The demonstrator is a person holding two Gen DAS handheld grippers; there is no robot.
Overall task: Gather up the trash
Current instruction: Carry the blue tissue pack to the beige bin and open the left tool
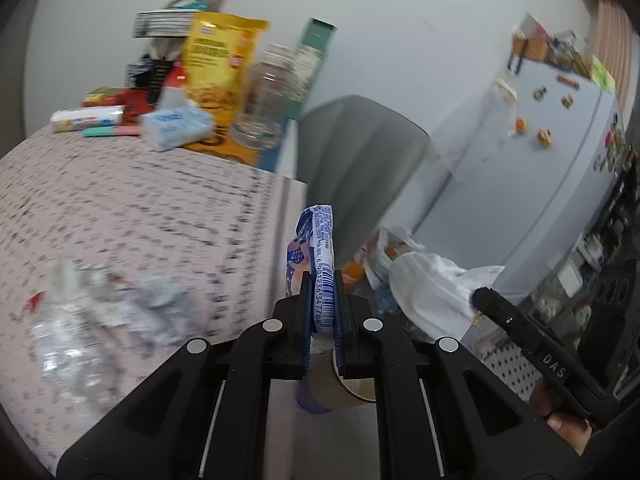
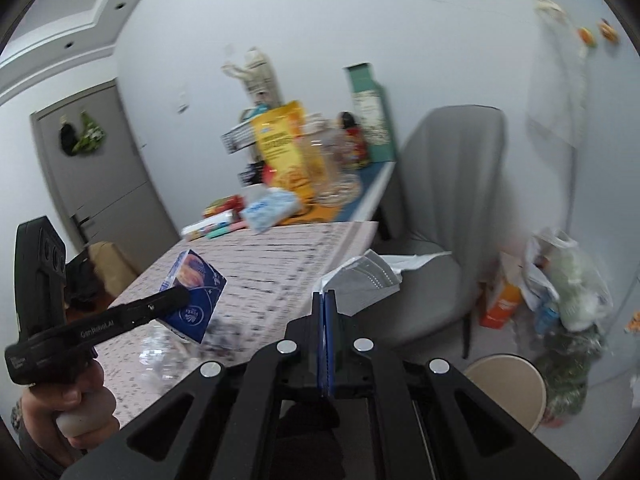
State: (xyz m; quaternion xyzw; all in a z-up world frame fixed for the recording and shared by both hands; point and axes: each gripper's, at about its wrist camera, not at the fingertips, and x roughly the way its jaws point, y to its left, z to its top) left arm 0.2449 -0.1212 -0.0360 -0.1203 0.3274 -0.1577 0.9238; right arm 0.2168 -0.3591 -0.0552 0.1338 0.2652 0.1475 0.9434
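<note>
My left gripper (image 1: 323,280) is shut on a flattened blue and white carton (image 1: 314,248), held beyond the table's right edge; the carton also shows in the right wrist view (image 2: 194,296). My right gripper (image 2: 325,294) is shut on a white face mask (image 2: 362,276), which also shows in the left wrist view (image 1: 432,292), to the right of the carton. A crushed clear plastic bottle (image 1: 68,332) and crumpled paper (image 1: 156,308) lie on the patterned tablecloth (image 1: 140,200). A round beige bin (image 2: 508,388) stands on the floor, lower right.
A grey chair (image 2: 448,216) stands by the table. At the table's far end are a yellow snack bag (image 1: 224,56), a glass jar (image 1: 266,100), a tissue pack (image 1: 176,126) and boxes. Bags of rubbish (image 2: 568,280) sit by the fridge (image 1: 540,152).
</note>
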